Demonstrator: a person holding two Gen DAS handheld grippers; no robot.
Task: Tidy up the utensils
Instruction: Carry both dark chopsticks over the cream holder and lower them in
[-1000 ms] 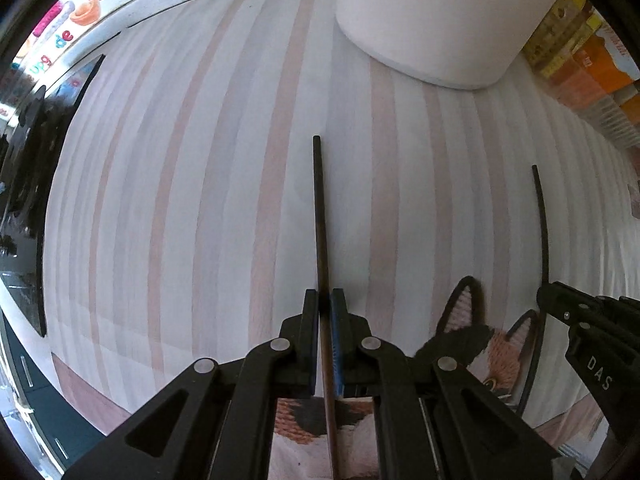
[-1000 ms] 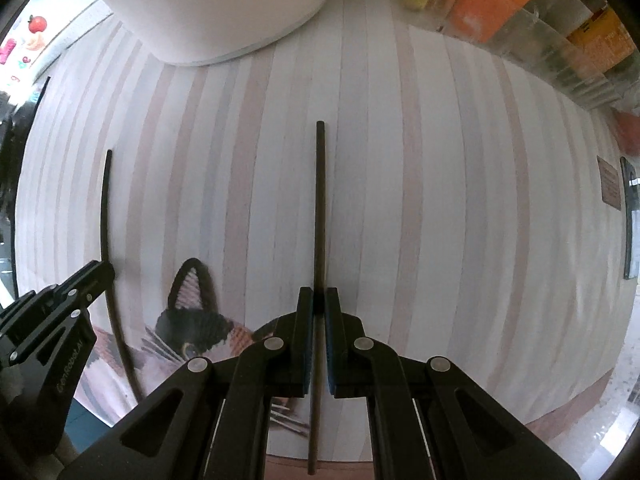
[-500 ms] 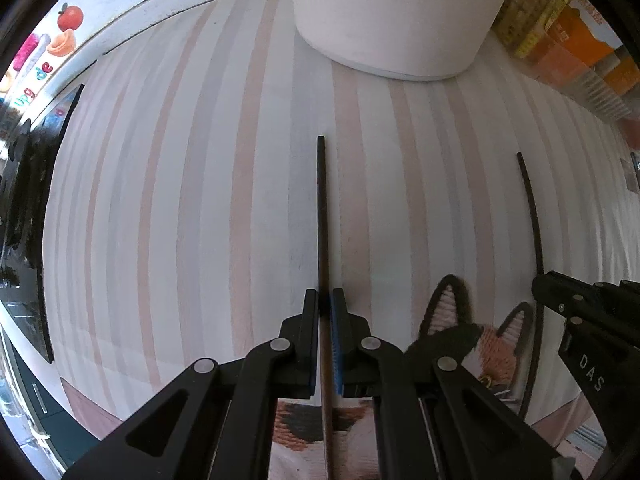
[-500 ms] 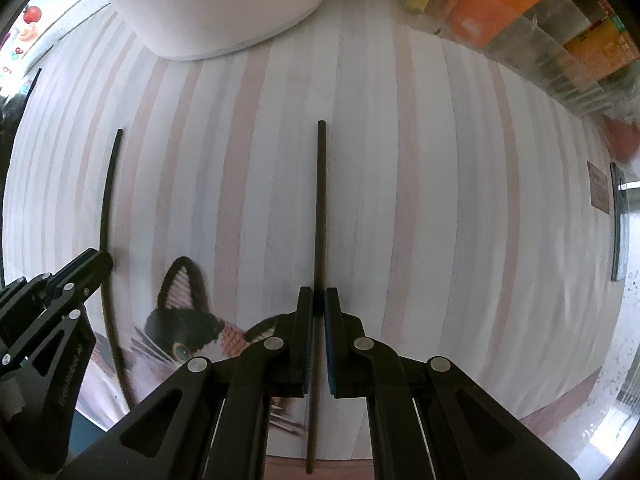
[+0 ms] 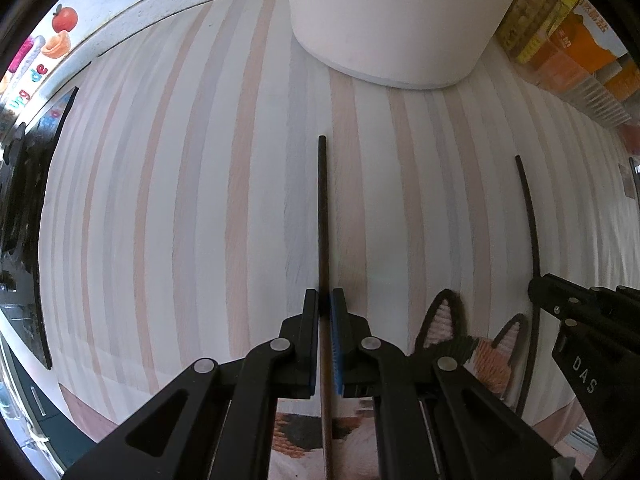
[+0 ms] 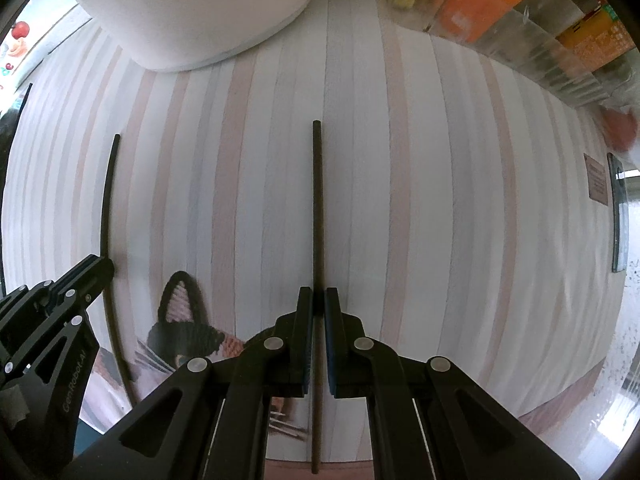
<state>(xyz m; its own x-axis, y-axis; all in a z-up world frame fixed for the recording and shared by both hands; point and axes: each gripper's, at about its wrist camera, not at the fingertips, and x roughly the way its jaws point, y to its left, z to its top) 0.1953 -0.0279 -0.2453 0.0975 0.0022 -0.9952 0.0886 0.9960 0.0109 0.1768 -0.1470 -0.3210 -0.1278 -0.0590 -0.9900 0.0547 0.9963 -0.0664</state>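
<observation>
Item 1, left gripper [image 5: 325,300]: we hold it clamped narrow on a dark chopstick [image 5: 322,216], which runs straight ahead toward 12 o'clock between the blue-padded fingers [image 5: 337,344]. The stick's tip points at the white cylindrical holder [image 5: 396,20].

Item 2, right gripper [image 6: 315,298]: likewise closed tight on a second dark chopstick [image 6: 317,208], shaft pointing to 12 o'clock, rear end projecting back past the fingers toward 6 o'clock. From this wrist view the white holder [image 6: 208,8] sits at 11 o'clock.

Item 3, striped placemat [image 5: 180,200] with a cat motif [image 5: 452,328] at 5 o'clock in the left view; both sticks are carried above it, side by side and roughly parallel.

Change noted: over the last second the holder has grown larger in both wrist views and drifted nearer the stick tips; we have advanced both grippers toward it, grips unchanged.

Meaning for the task: we judge the pair to be in transit, pickup done, deposit not yet made. The tips remain short of the holder, whose rim lies out of frame, so we would next need to raise and tilt the sticks to drop them in.
</observation>
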